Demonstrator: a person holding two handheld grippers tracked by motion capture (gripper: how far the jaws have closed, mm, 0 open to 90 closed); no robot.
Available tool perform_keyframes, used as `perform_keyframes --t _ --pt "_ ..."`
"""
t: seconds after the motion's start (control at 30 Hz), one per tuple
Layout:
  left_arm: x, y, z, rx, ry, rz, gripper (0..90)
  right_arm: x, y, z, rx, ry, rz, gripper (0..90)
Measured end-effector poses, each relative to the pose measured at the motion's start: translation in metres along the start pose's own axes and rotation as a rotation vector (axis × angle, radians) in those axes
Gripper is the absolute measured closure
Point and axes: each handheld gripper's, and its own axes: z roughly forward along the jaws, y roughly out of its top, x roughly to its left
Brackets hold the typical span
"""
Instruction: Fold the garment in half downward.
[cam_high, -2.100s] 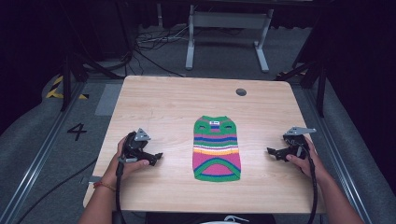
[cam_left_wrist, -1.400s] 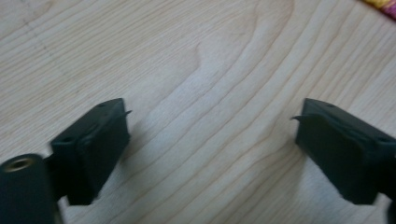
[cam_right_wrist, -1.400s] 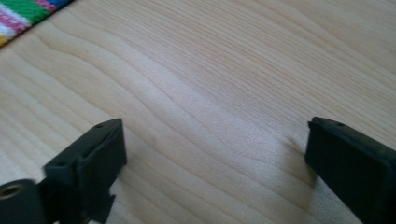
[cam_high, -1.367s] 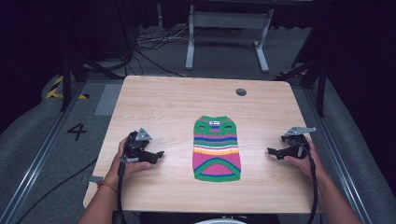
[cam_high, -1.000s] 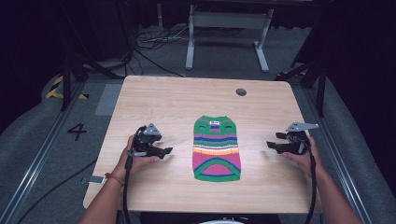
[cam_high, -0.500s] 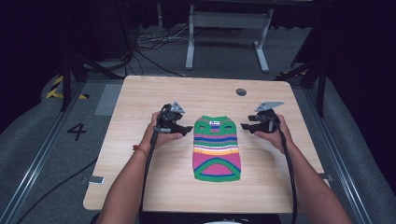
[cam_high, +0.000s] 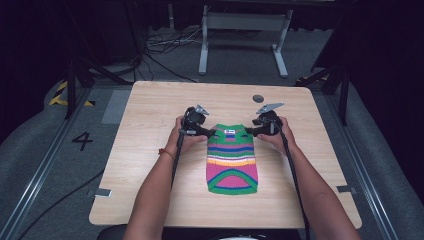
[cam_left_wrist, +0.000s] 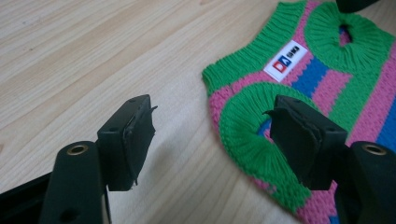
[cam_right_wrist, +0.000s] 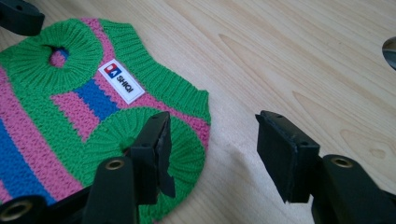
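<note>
Light wooden table (cam_high: 150, 165) carries one striped knitted sweater (cam_high: 231, 162), lying flat. Its green collar end sits between the two pairs of jaws, each pair straddling a top corner, bare wood under the outer jaws.

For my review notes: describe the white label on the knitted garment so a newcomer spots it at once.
On the wooden table lies a small striped sweater. At its far end, between the two green-ribbed armholes, sits the label: the only white patch on the knit, with a small red-and-blue logo.
</note>
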Motion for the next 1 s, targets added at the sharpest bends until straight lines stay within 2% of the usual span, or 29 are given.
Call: perform_keyframes --t 0.13,0.23,0.33,0.37,0.43,0.57,0.7,0.8,0.87,1.0 --pt "-0.003 0.003 0.007 0.005 0.002 -0.005 31.7 0.0 0.0 0.006 0.008 -0.004 0.003 47.2" --pt "-0.002 0.005 0.01 0.002 0.016 -0.017 32.2 0.001 0.0 0.008 0.002 -0.001 0.003 47.6" --pt "-0.002 0.005 0.017 0.02 0.04 -0.027 34.2 0.002 0.001 0.011 0.008 -0.007 0.008 48.1" --pt "-0.002 0.004 0.019 0.026 0.034 -0.024 35.0 0.002 0.002 0.012 0.007 -0.002 0.007 48.5" --pt "-0.001 0.003 0.021 0.018 0.026 -0.043 35.5 0.003 0.002 0.013 0.004 -0.004 0.01 48.7" --pt "-0.001 0.003 0.021 0.017 0.029 -0.039 35.4 0.004 0.003 0.019 0.02 0.004 0.007 49.2" --pt "-0.001 0.003 0.021 0.016 0.021 -0.028 37.2 0.003 0.0 0.021 0.001 0.035 0.044 53.1" --pt "-0.003 0.004 0.02 0.016 -0.006 -0.016 46.5 0.004 0.0 0.02 0.001 0.044 0.041 59.9" --pt "-0.004 0.004 0.02 0.021 -0.038 -0.005 59.0 0.005 0.001 0.02 0.006 0.07 0.031 68.9" --pt "-0.004 0.005 0.02 0.02 -0.07 0.005 74.1 0.007 0.001 0.02 0.008 0.091 0.031 78.4"
